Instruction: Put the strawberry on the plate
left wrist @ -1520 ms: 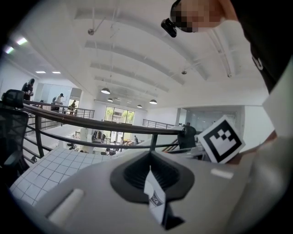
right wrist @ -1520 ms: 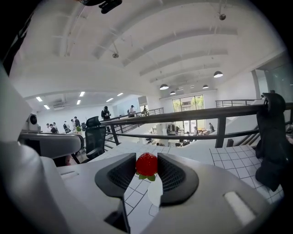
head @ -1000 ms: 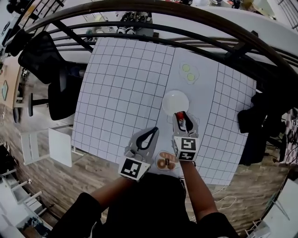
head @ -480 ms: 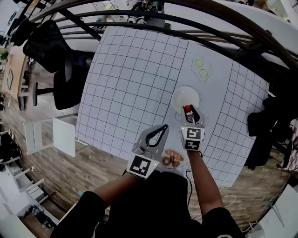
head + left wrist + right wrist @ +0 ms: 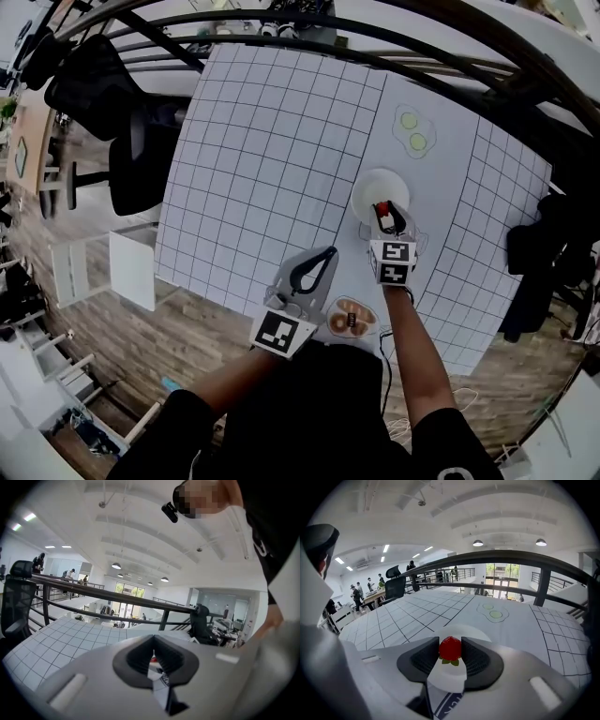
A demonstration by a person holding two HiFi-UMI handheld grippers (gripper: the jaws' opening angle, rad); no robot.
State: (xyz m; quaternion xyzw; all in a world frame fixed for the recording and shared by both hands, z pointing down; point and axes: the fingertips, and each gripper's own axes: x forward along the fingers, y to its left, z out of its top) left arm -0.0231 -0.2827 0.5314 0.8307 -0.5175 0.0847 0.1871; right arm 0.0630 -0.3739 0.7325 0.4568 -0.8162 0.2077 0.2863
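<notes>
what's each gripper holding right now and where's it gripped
The right gripper holds the strawberry, with its jaws pressing the berry's two opposite sides. The left gripper is shut and holds nothing.

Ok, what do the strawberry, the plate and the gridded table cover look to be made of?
Strawberry: evenly red, slightly glossy, with flat neat green leaves; possibly a plastic replica, though real fruit can't be ruled out.
Plate: plain white, smooth, faintly shiny; ceramic or plastic.
Table cover: matte white sheet printed with black grid lines, lying flat; probably paper or vinyl.
</notes>
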